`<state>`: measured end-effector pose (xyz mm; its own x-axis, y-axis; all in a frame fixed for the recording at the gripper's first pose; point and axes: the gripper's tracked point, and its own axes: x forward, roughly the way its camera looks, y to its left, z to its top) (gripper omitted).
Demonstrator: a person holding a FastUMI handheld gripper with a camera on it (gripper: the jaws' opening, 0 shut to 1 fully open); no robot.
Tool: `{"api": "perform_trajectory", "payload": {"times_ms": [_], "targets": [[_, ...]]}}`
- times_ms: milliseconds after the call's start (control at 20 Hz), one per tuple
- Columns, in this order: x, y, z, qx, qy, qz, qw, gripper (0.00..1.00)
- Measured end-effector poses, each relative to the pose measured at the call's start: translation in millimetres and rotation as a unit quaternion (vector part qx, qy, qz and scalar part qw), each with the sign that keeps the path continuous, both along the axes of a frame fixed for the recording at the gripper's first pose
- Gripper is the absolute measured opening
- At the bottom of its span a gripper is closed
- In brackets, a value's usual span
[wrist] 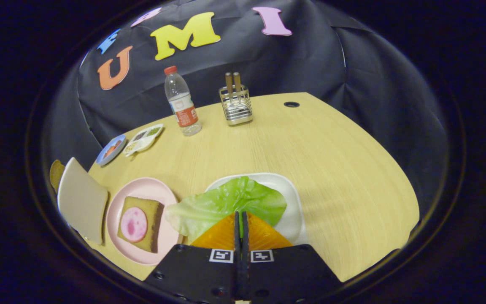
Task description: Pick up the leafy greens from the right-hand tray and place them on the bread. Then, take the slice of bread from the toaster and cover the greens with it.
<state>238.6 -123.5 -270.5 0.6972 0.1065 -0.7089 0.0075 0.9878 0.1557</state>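
My gripper point(240, 216) is shut on the green lettuce leaf point(226, 204), its orange fingers point(220, 236) pressed together on the leaf's near edge. The leaf spreads ahead of the fingers, over the white tray point(291, 198) and out past its left rim toward the pink plate point(141, 188). On that plate lies a slice of bread point(141, 223) with a round pink slice of ham point(133, 224) on top. Left of the plate stands a beige toaster point(82, 200), with the brown edge of a bread slice point(55, 173) showing behind it.
At the back of the wooden table point(331, 169) stand a water bottle point(182, 103) and a wire holder with utensils point(236, 105). A small blue plate point(111, 150) and a white divided dish point(144, 138) sit at the far left. A cable hole point(291, 104) is near the far edge.
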Motion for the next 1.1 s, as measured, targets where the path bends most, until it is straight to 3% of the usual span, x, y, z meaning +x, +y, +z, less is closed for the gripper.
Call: {"api": "perform_trajectory", "payload": {"times_ms": [350, 550, 800, 1100], "targets": [[-24, 51, 79, 0.022, -0.058, 0.040, 0.997, 0.00], [-39, 99, 98, 0.008, -0.077, 0.076, 0.994, 0.00], [-54, 169, 97, 0.007, -0.082, 0.122, 0.989, 0.00], [-40, 207, 59, -0.014, -0.072, 0.129, 0.989, 0.00]]}}
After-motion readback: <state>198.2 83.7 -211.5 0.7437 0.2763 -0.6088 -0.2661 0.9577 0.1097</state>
